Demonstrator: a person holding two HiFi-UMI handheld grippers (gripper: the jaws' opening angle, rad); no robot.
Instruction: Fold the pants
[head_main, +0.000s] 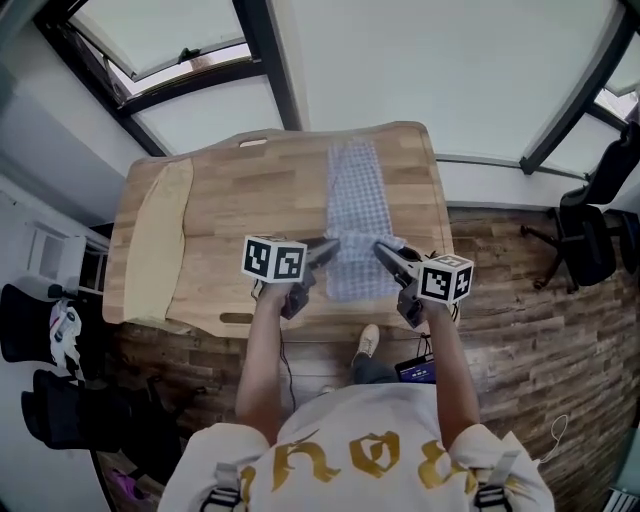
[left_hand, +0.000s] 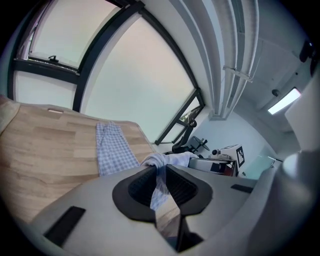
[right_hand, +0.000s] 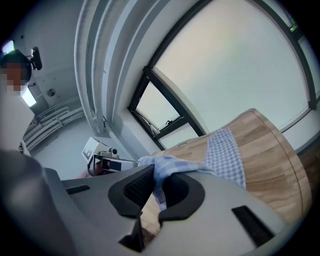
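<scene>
Head view: left gripper (head_main: 333, 244), right gripper (head_main: 381, 248) clamp pants (head_main: 358, 190)

pants (head_main: 358, 195) on table (head_main: 250, 200), right of centre, cloth (head_main: 160, 235) at left edge

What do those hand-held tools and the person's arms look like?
The left tool and right tool are grey and tapering, each topped by a white cube with black square markers. Their inner pads are black and ribbed. The person wears a white short-sleeved shirt with gold lettering.
</scene>
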